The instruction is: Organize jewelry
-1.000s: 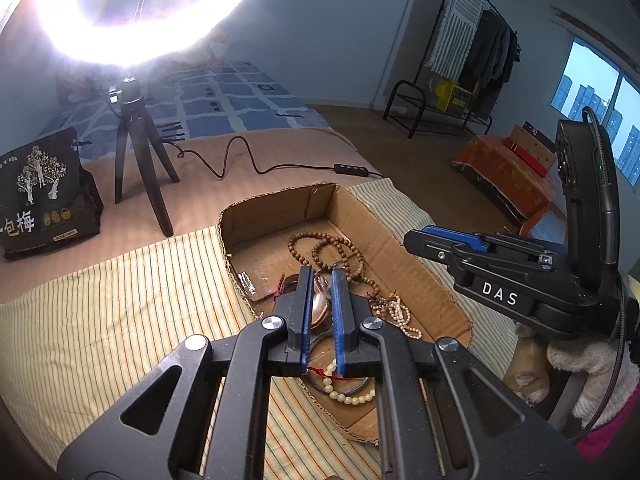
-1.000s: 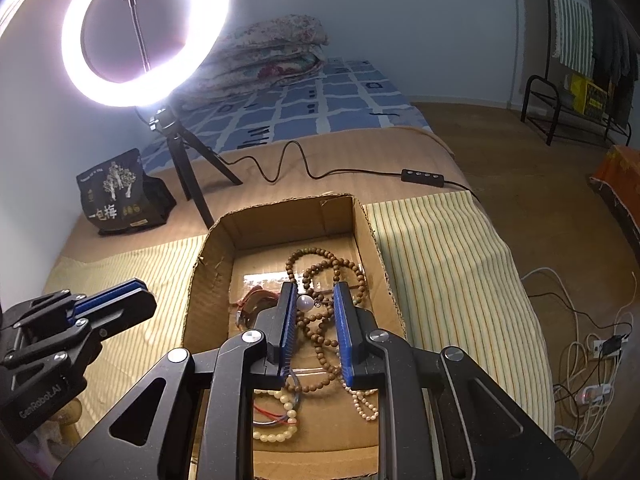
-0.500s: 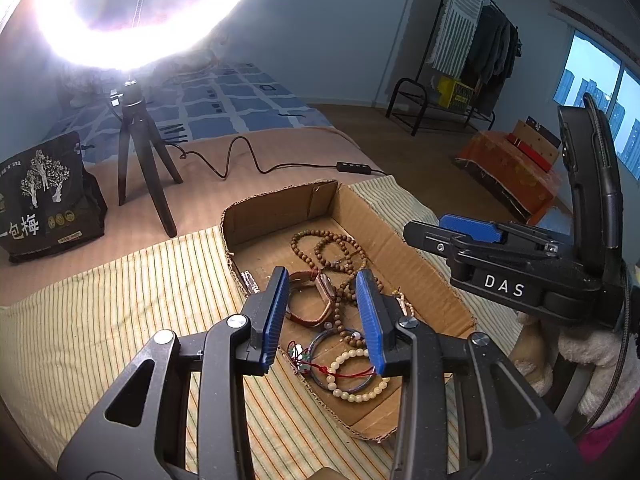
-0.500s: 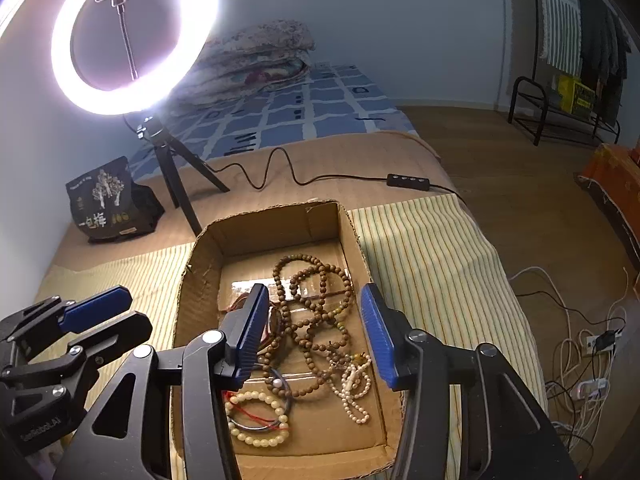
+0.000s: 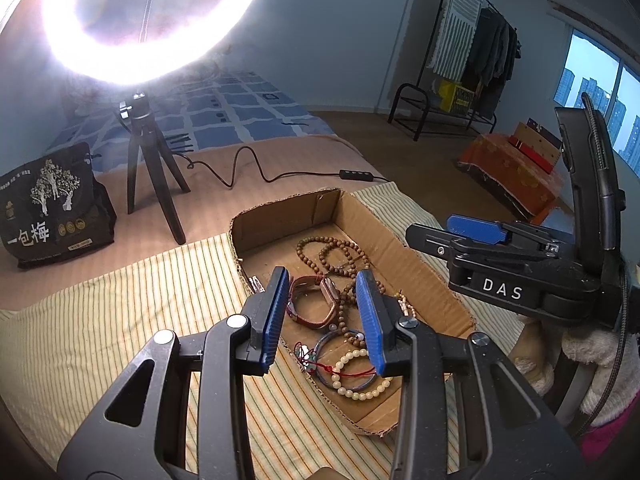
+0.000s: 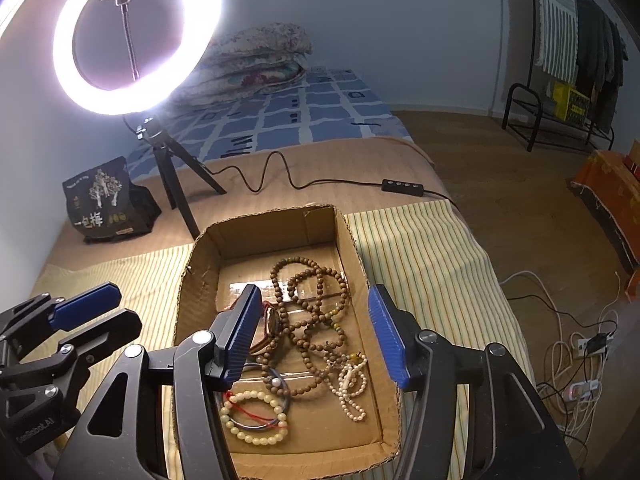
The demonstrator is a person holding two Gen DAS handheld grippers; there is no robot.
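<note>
Left hand-held gripper (image 5: 326, 316) hovers with jaws spread wide, empty, above the cardboard box (image 5: 416, 260) on the striped bedcover (image 5: 100, 320). Inside lie a brown watch (image 5: 310, 300) at 9 o'clock and wooden bead strands (image 6: 316, 304) centrally. Right hand-held gripper (image 6: 316, 336) gapes wider, empty; cream bracelet (image 6: 256, 416) at 6 o'clock.

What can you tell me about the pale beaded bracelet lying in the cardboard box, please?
The pale beaded bracelet is a closed loop of round, cream, glossy beads, lying flat on the floor of the cardboard box near its front left corner. A red cord crosses it, and a bluish bangle overlaps it. Neither gripper touches it.
</note>
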